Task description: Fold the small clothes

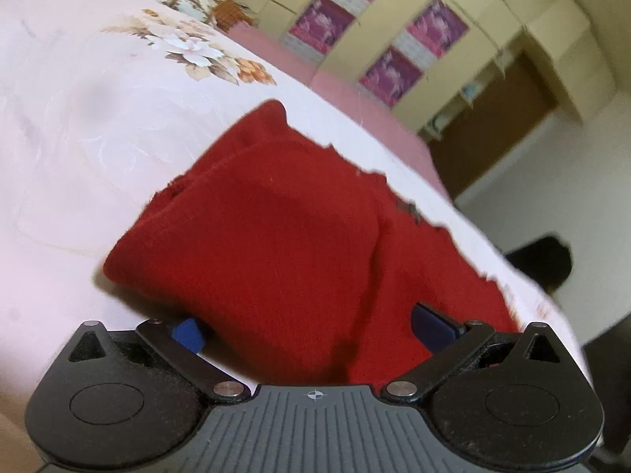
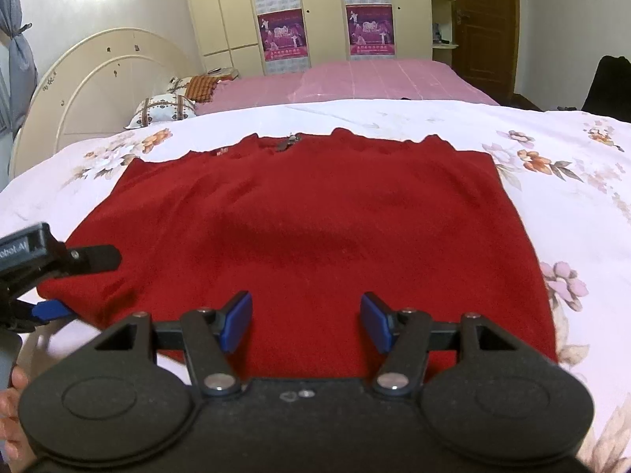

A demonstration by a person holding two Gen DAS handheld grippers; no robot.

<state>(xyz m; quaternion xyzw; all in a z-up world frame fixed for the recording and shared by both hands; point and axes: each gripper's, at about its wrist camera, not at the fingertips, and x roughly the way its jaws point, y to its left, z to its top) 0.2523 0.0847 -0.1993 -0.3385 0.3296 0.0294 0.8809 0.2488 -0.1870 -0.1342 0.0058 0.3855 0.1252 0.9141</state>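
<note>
Red sweater [image 2: 307,228] lies spread on the bed's floral cover [image 2: 552,181], neck at far edge, hem near. Right gripper [image 2: 307,321] hovers over the near hem, jaws abt half open, nothing betw them. Left gripper [image 1: 311,329] at sweater's near-left corner; cloth bunched and lifted betw its wide-set blue pads [image 1: 189,333], but can't tell if they pinch it. Person's fingers [image 2: 12,390] show at left edge.

Red knit garment [image 2: 315,228], flat on bedspread [image 2: 572,205]

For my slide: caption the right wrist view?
Open right tool hovers over red garment on floral bedspread.
</note>
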